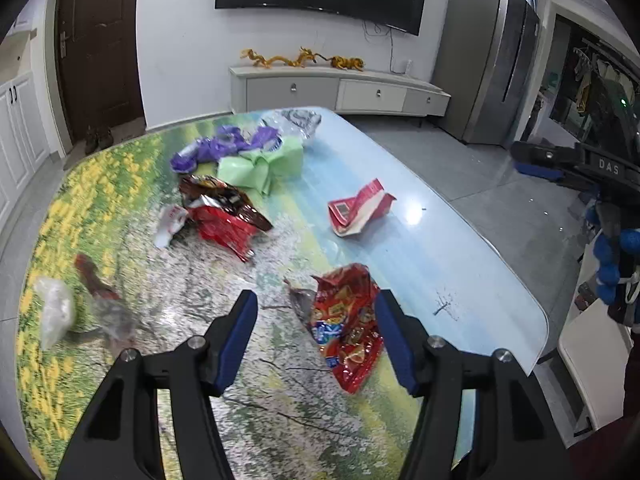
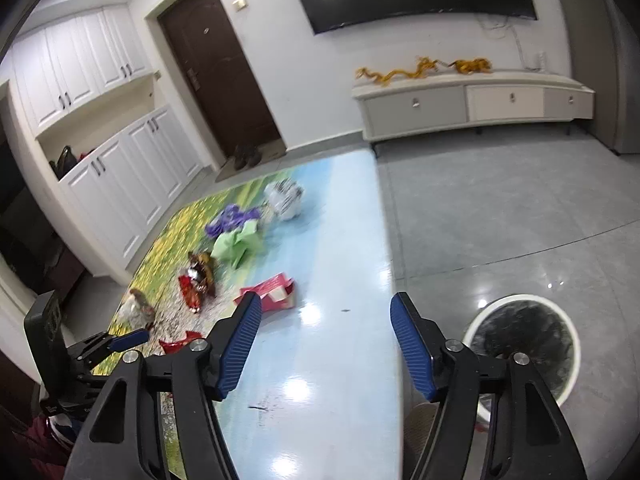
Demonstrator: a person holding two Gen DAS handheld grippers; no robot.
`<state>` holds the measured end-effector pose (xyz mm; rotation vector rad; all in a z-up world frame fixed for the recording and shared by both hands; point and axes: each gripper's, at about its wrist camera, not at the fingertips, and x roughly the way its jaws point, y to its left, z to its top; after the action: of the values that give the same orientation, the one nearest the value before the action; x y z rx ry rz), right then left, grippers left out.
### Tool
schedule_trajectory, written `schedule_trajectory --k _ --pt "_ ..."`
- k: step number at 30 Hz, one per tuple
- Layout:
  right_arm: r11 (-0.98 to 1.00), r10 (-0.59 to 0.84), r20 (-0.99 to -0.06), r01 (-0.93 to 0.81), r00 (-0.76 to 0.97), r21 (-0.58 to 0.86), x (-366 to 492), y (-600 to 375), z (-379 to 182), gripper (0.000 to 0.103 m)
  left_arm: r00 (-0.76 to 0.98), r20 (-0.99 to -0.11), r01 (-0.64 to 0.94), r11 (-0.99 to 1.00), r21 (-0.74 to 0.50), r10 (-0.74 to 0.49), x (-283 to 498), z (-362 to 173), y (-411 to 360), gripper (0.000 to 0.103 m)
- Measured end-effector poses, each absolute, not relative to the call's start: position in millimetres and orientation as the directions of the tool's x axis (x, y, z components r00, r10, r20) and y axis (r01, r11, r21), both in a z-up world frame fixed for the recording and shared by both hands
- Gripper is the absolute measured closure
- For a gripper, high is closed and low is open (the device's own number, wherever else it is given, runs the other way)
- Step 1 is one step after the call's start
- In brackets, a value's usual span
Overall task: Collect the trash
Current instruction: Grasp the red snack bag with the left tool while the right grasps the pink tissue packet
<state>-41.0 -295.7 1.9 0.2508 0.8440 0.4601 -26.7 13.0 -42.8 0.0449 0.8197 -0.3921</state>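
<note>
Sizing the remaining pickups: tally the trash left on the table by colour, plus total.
Red wrappers: 3 (snack bag by the left tool, crumpled bag, red-and-white packet)
Brown wrappers: 2 ()
Purple: 1
Green: 1
Silver or clear: 2 ()
White scrap: 1
Total: 10, blurred pieces uncertain.

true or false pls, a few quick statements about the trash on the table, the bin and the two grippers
1. Both grippers are empty. True: left gripper and right gripper stand open, nothing between the fingers.
2. The bin stands on the table. False: it is on the floor beside the table.
3. A green wrapper lies next to a purple wrapper. True.
4. The red snack bag is already in the bin. False: it lies on the table below the left gripper.
</note>
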Motion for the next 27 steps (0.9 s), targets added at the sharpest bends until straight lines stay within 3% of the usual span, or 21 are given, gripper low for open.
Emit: schedule_trajectory --k 13,17,27 --pt "0.819 0.560 -0.719 -0.404 0.411 0.407 -4 -209 -50 0.018 0.555 -0.750 0.400 0.906 -0.140 -0.361 -6 -65 -8 0.045" --pt "0.808 0.561 -0.731 -0.447 0.388 0.384 6 -181 -61 0.012 0.542 -0.757 0.401 0.904 -0.148 -0.364 -1 -70 -8 0.051" --pt "0.835 0.492 -0.787 -0.457 0.372 0.306 28 -143 -82 0.013 0.523 -0.759 0.401 0.898 -0.182 -0.387 9 -78 -5 0.071"
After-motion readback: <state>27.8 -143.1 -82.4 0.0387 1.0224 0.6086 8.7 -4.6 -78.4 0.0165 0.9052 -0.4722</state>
